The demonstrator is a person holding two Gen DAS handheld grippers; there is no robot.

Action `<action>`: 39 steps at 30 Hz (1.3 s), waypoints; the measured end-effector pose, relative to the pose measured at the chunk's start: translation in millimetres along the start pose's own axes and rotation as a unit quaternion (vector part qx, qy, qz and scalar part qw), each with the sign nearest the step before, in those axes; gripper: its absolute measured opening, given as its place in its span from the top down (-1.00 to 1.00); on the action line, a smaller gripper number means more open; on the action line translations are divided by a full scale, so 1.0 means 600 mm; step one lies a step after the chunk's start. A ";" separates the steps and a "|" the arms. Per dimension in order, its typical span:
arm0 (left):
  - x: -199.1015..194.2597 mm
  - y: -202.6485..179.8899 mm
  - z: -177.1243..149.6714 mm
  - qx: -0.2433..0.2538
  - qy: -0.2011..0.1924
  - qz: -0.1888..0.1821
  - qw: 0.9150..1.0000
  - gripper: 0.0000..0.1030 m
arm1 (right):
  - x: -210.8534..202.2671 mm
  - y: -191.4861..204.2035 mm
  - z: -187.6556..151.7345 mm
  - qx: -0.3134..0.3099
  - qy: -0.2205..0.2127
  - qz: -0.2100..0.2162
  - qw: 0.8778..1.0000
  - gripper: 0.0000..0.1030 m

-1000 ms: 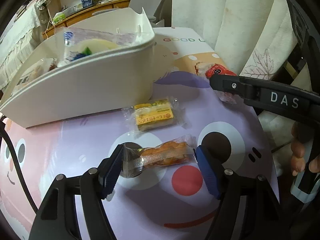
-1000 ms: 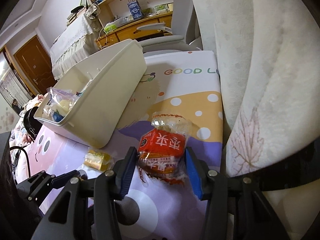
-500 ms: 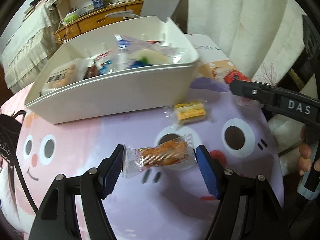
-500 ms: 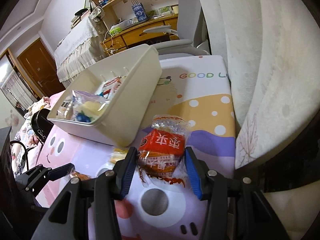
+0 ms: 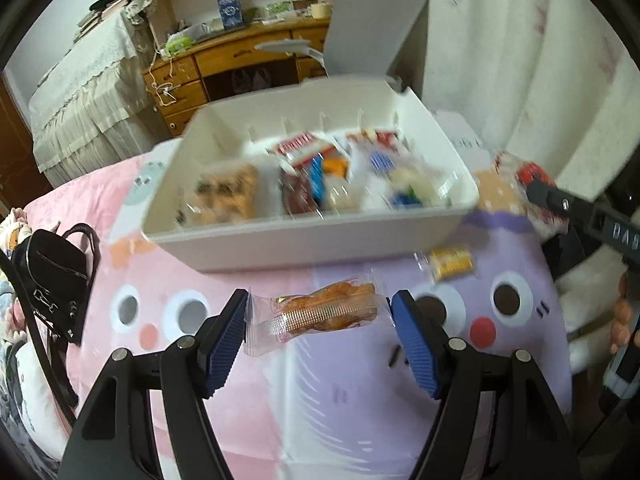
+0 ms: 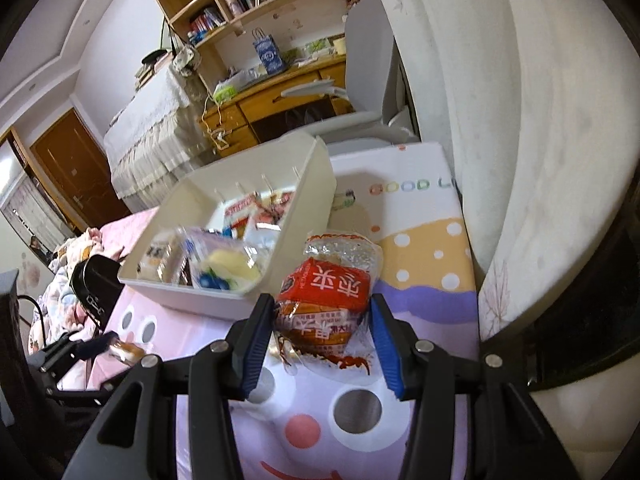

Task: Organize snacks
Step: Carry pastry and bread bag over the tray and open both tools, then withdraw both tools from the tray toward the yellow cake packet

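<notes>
We had lifted both snacks off the mat: our left claw (image 5: 320, 320) pinched the orange snack (image 5: 326, 312), our right claw (image 6: 322, 332) the red packet (image 6: 326, 290), near the white bin (image 5: 312, 236), ready to drop.

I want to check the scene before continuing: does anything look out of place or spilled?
Nothing is spilled. One small yellow wrapped snack lies loose on the cartoon-print mat, outside the white plastic bin that holds the other packets.

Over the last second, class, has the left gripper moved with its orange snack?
Yes. The left gripper, shut on the orange snack, has risen off the mat and moved toward the white bin, leaving the yellow snack behind.
</notes>
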State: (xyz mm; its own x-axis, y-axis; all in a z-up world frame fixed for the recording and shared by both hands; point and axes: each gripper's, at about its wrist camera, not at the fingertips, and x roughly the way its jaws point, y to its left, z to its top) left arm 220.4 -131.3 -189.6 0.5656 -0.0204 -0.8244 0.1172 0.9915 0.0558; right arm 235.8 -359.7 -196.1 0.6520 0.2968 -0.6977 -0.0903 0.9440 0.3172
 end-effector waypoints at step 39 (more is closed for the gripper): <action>0.066 0.100 0.186 -0.029 0.018 -0.105 0.994 -0.55 | 0.070 0.134 0.074 -0.019 -0.047 -0.027 0.998 -0.19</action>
State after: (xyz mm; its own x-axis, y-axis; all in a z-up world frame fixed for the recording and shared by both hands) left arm 340.9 -86.8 -156.0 0.5042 -0.2245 -0.8339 0.1826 0.9715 -0.1512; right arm 289.4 -277.7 -170.9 0.7243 0.2328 -0.6490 -0.0805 0.9634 0.2558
